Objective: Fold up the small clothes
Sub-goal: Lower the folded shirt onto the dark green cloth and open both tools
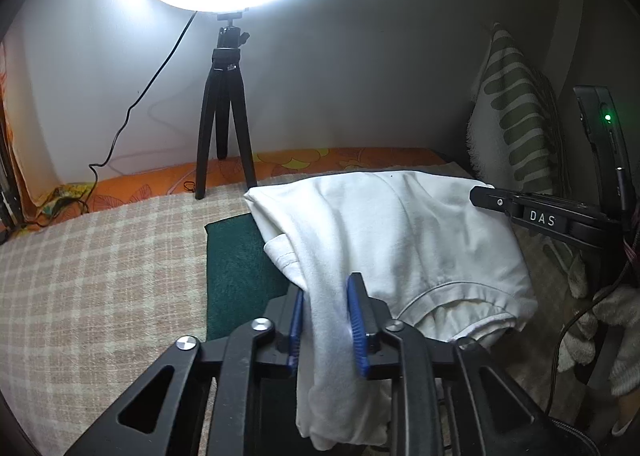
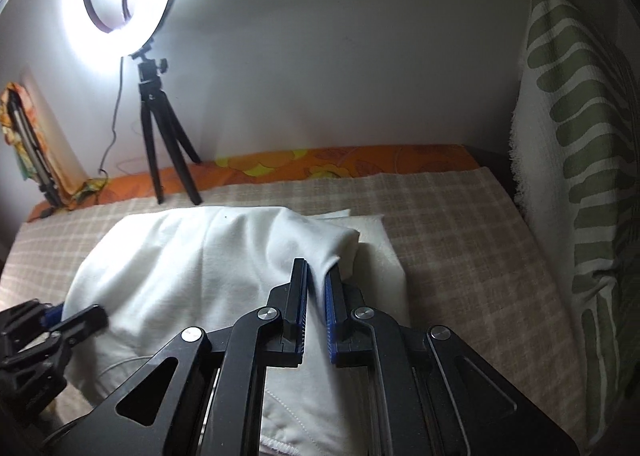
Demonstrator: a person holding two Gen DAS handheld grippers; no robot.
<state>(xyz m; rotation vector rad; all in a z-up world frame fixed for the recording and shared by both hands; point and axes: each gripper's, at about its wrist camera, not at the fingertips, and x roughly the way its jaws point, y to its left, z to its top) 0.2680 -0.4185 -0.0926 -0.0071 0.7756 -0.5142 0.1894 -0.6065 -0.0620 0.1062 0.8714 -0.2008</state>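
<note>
A: Left wrist view first. What has the left gripper [image 1: 326, 320] got?

B: Its blue pads are closed on a bunched strip of the white garment [image 1: 400, 232], which hangs down between the jaws toward six o'clock. The rest of the cloth spreads away toward one o'clock over the plaid blanket [image 1: 100, 256], partly covering a dark green cloth [image 1: 236, 268] at ten o'clock. The other tool reaches in from three o'clock.

A: And the right wrist view?

B: The right gripper [image 2: 317, 312] is pinched narrow on a fold of the white garment [image 2: 192, 256] near its right edge. The body of the cloth lies toward ten o'clock; the left gripper [image 2: 60, 316] shows at eight o'clock, at the opposite end. A folded white piece [image 2: 376, 240] sits just beyond, at one o'clock.

A: So the long axis?

B: It runs from one tool to the other, I judge. Both hold an end, so neither is nearer; a fold would carry the near edge toward twelve o'clock, toward the ring light tripod [image 2: 160, 136].
</note>
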